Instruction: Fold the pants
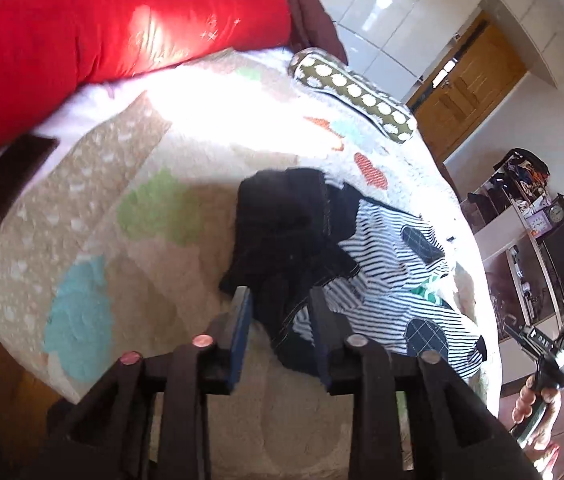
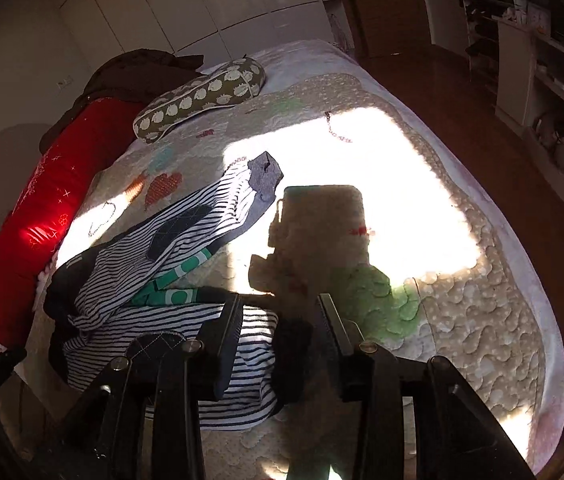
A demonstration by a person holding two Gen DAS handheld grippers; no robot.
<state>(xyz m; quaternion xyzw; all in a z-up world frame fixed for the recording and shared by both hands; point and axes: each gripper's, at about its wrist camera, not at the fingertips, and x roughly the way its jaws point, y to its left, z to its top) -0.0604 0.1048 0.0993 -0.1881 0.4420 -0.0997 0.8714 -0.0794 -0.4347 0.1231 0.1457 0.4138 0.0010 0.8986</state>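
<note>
- My left hand-held gripper [image 1: 282,336] stands with its two flat black fingers parted, blue pads on the inner faces; dark fabric of the pants [image 1: 362,256] hangs between them, though I cannot tell whether they pinch it.
- My right hand-held gripper [image 2: 278,336] is likewise spread, over the pants' [image 2: 154,264] near edge.
- The pants are one soft crumpled heap: black-and-white stripes, dark quilted patches, green printing I cannot read.
- Beneath lies the quilted bed [image 2: 482,320], stitched with coloured cloud shapes.
- Beyond the heap: one olive bolster [image 2: 202,96] with white dots, one glossy red cushion [image 1: 102,40].
- My right hand's handle shows "DAS".
</note>
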